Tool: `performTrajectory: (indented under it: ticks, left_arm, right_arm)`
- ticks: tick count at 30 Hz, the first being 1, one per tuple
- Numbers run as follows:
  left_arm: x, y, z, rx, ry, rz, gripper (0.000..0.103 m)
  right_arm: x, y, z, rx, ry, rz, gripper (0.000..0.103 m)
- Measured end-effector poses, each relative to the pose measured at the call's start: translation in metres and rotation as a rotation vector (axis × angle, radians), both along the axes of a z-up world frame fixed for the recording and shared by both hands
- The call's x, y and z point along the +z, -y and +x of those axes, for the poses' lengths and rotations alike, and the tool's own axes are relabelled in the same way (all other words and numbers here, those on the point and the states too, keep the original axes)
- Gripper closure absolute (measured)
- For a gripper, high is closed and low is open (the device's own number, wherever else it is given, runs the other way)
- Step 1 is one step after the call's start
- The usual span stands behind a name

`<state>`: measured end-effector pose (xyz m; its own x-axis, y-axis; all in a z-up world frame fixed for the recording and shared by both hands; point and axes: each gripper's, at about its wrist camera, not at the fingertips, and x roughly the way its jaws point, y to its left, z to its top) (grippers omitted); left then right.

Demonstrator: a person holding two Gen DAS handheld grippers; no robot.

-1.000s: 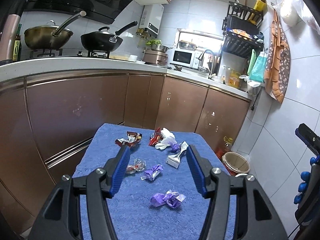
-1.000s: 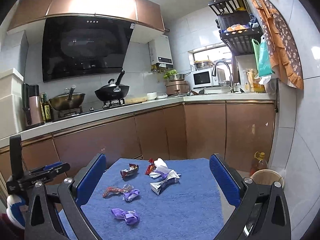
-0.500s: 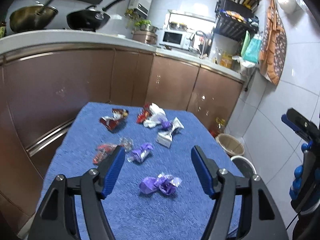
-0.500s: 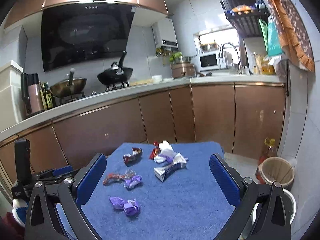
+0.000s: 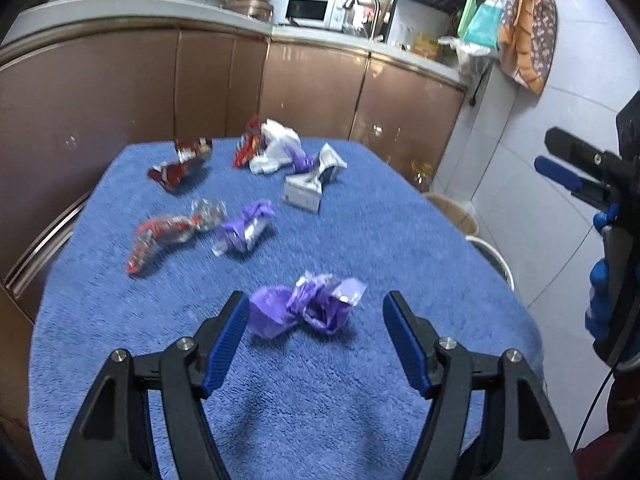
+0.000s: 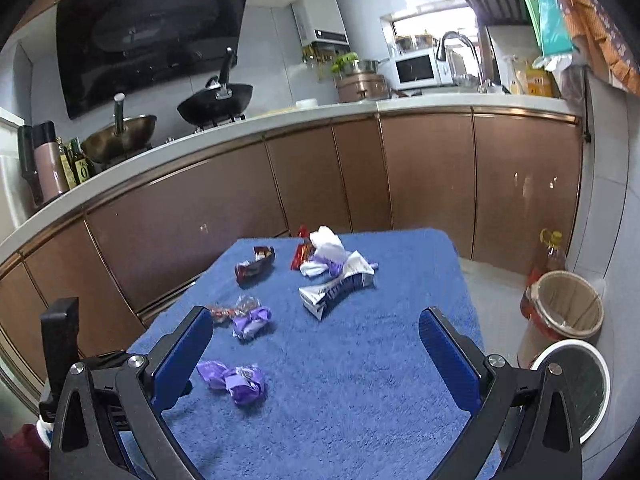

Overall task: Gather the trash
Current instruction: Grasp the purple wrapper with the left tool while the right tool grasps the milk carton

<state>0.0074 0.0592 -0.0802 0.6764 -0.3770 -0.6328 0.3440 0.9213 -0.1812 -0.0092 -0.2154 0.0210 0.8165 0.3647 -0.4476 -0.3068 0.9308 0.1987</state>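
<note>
My left tool (image 5: pixel 314 312), spread wide, frames the crumpled purple foil wrapper (image 5: pixel 306 310) on the blue-towelled desk (image 5: pixel 360 400). It looks light, springy and slippery; I'd pinch its bunched middle. Right tool (image 6: pixel 316 340) wide, empty.

Purple wrapper (image 5: pixel 306 309), blue towel (image 5: pixel 360 408), copper-brown cabinets (image 6: pixel 424 176)

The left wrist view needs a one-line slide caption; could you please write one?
Open left gripper hovering around a crumpled purple wrapper on the blue towel.

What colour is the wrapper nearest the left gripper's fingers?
Purple wrapper, clearest in the left wrist view.
</note>
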Motion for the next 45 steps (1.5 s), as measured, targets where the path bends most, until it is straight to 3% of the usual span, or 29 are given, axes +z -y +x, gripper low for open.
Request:
performTrajectory:
  ticks: [10, 14, 24, 26, 27, 29, 38, 45]
  left_arm:
    - [-0.031, -0.012, 0.034, 0.0, -0.082, -0.008, 0.035]
    - [-0.035, -0.012, 0.047, -0.052, -0.111, -0.04, 0.035]
    - [-0.055, 0.01, 0.075, -0.147, -0.154, -0.026, 0.035]
    - [-0.059, 0.012, 0.08, -0.151, -0.164, -0.035, 0.039]
    - [-0.061, 0.012, 0.083, -0.154, -0.176, -0.044, 0.052]
    - [-0.063, 0.011, 0.086, -0.181, -0.2, -0.089, 0.063]
    - [-0.061, 0.008, 0.082, -0.178, -0.161, -0.102, 0.067]
    - [-0.059, -0.015, 0.087, -0.119, -0.144, -0.205, 0.067]
  right_arm:
    - [-0.026, 0.004, 0.024, -0.007, -0.082, -0.008, 0.0]
    - [-0.035, 0.002, 0.036, -0.001, -0.111, -0.014, 0.0]
    - [-0.054, -0.003, 0.068, 0.019, -0.175, -0.042, 0.0]
    - [-0.058, -0.005, 0.079, 0.027, -0.194, -0.039, 0.0]
    - [-0.06, -0.007, 0.085, 0.03, -0.205, -0.04, 0.0]
    - [-0.066, -0.013, 0.101, 0.038, -0.232, -0.044, 0.0]
    - [-0.095, -0.05, 0.178, 0.087, -0.333, -0.008, 0.0]
    - [-0.122, -0.055, 0.236, 0.03, -0.433, 0.074, 0.001]
